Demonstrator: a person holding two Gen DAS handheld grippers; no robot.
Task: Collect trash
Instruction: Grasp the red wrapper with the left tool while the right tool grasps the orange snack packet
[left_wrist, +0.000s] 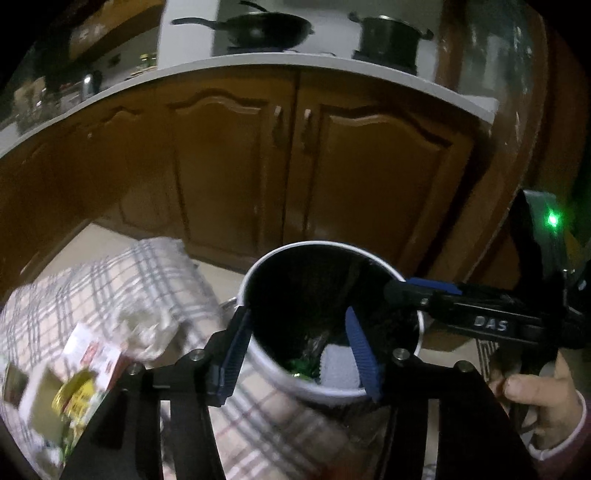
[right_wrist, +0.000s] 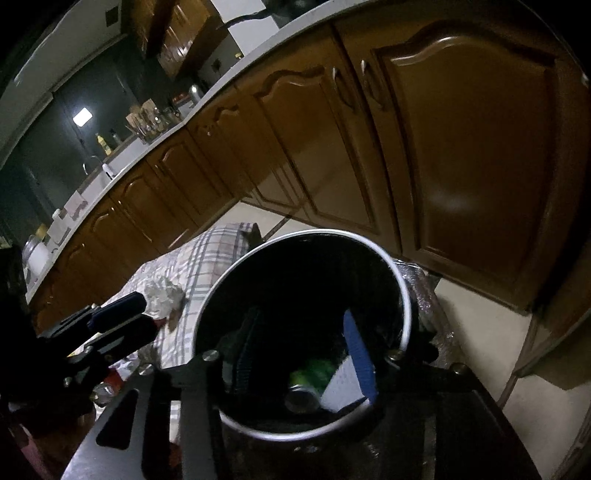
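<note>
While both grippers hover over the white bin (left_wrist: 280, 376), left gripper (left_wrist: 295, 354) jaws wide, empty, right gripper (right_wrist: 306, 354) jaws wide, empty, green can (right_wrist: 310, 384) and white paper (right_wrist: 341, 387) lying inside, crumpled tissue (right_wrist: 164, 295) on checked cloth (left_wrist: 110, 288) beside bin.

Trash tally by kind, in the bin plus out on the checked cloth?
Green can: 1
White flat piece: 1
Crumpled tissue: 1
Printed carton: 1
Total: 4
</note>
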